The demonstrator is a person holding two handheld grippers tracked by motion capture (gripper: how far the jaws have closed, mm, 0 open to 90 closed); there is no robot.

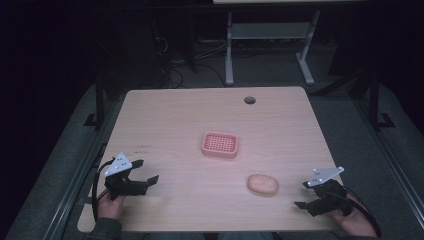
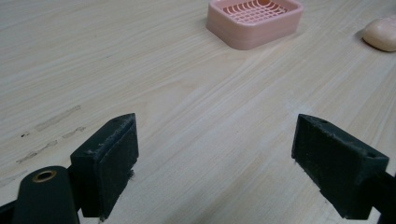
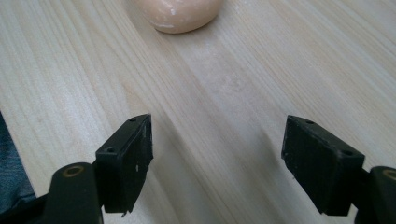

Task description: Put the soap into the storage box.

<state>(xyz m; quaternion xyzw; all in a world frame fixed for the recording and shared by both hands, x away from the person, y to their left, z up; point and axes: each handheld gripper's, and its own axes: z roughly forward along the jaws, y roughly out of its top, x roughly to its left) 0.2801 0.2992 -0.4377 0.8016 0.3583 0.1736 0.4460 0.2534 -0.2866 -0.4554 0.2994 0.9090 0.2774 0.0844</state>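
High view: a pale wooden table fills the middle of the frame, with a pink slotted soap dish near its centre and a peach-coloured bar of soap lying bare on the wood to the lower right of it, the two apart. At lower left of the frame the left gripper is held just above the near edge of the table, jaws spread wide and holding nothing; at lower right the right gripper is likewise spread and empty, pointed toward the soap and nearer to it than the other tool.

Left gripper view: the dish sits at the top centre of the frame with the soap at the far upper right, both well beyond the open jaws.

Right gripper view: the soap lies at the top of the frame, ahead of the parted jaws and a little left of their midline, not yet between them.

By the look of it the work is at its opening step, the reach for the soap, with nothing yet grasped. The next move would seem to call for the right gripper to go forward and slightly left until the bar lies between its jaws, then close across its narrow sides, gently, since a rounded bar may well squirt out of a hard pinch.
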